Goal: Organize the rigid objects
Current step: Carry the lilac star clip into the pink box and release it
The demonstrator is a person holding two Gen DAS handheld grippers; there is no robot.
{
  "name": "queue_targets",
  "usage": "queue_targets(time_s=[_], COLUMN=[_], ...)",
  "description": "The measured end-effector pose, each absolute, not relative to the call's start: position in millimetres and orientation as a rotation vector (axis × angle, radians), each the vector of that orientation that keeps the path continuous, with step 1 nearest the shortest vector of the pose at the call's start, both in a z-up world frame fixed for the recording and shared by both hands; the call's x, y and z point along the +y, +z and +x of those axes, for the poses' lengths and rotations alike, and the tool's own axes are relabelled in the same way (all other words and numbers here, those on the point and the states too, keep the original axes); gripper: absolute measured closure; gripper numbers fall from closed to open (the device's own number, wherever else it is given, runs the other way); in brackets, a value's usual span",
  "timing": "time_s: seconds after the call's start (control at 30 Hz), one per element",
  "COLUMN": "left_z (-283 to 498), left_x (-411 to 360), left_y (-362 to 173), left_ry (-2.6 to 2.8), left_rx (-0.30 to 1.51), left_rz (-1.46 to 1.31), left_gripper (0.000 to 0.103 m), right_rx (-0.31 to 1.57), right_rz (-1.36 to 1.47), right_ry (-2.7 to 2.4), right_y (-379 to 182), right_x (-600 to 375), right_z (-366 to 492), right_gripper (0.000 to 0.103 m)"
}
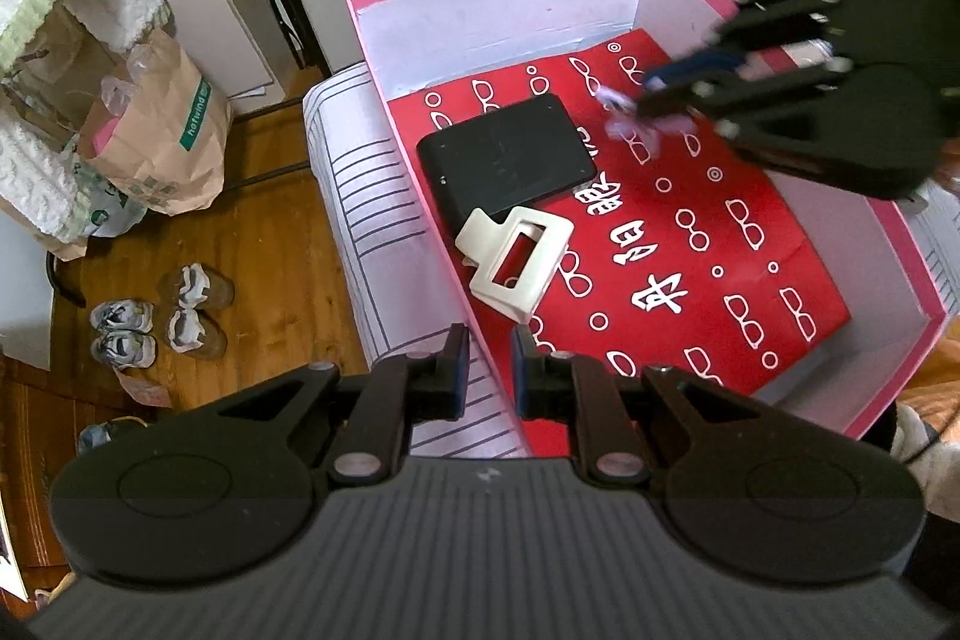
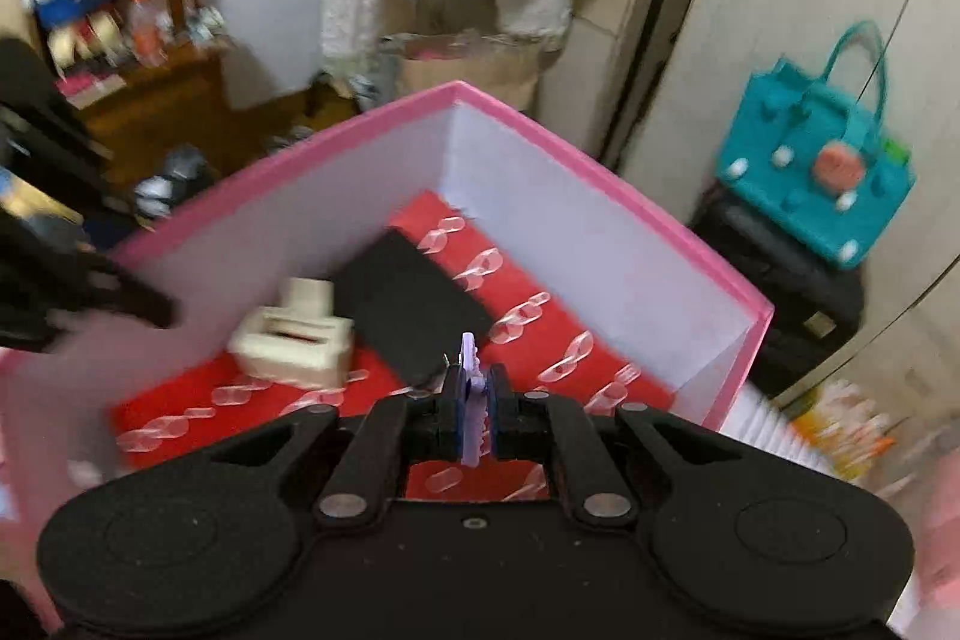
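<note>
right claw (image 2: 474, 388) clamped on a small lilac clip (image 2: 471, 400), thin toothed piece upright between the pads, tip poking past the fingers. hanging over the pink box (image 2: 606, 160), above the red sheet (image 2: 540, 340) lining its floor. in the left view same claw (image 1: 645, 91) enters from the right edge, lilac clip (image 1: 624, 112) blurred at its tip, above the sheet's far part.

left claw (image 1: 489, 370) nearly closed, narrow gap, straddling the box's near-left wall (image 1: 456, 280); cannot tell whether the pads touch it.

inside the box: black flat case (image 1: 507, 157) lying on the red sheet (image 1: 690, 250) against the left wall; cream hair claw clip (image 1: 513, 259) just beside the case's near end, leaning on it, touching. right view shows the same pair, cream clip (image 2: 294, 340) left of the black case (image 2: 408, 304), both blurred.

box resting on a striped white bed cover (image 1: 354, 196). wooden floor (image 1: 264, 244) to the left, with paper bag (image 1: 162, 130) and shoes (image 1: 156, 319). teal bag (image 2: 816, 166) on a black case beyond the box.
</note>
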State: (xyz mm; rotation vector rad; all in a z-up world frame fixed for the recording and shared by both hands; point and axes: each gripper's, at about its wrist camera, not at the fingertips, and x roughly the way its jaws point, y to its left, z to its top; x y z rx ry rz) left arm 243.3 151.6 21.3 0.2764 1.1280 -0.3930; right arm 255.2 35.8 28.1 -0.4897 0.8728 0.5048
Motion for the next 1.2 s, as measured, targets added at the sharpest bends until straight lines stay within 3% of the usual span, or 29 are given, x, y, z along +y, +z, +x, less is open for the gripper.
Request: queue_targets(time_s=[0.4, 0.47, 0.53, 0.83, 1.2], left_z=[242, 242, 242, 240, 236], left_x=[156, 156, 157, 157, 161], left_y=[22, 22, 23, 23, 24], left_ry=[-0.401, -0.403, -0.403, -0.413, -0.419], left_rx=[1.121, 1.119, 1.119, 1.107, 1.093], left_rz=[0.244, 0.246, 0.244, 0.25, 0.231], left_gripper=[0.089, 0.089, 0.089, 0.089, 0.089], right_rx=[0.818, 0.845, 0.859, 0.835, 0.818], right_rz=[-0.822, -0.773, -0.713, -0.162, 0.038], right_ry=[0.437, 0.458, 0.481, 0.529, 0.411], right_y=[-1, 2, 9, 77, 87], right_x=[76, 74, 70, -9, -109], right_z=[252, 252, 248, 211, 154], right_gripper=[0.094, 0.086, 0.07, 0.065, 0.057])
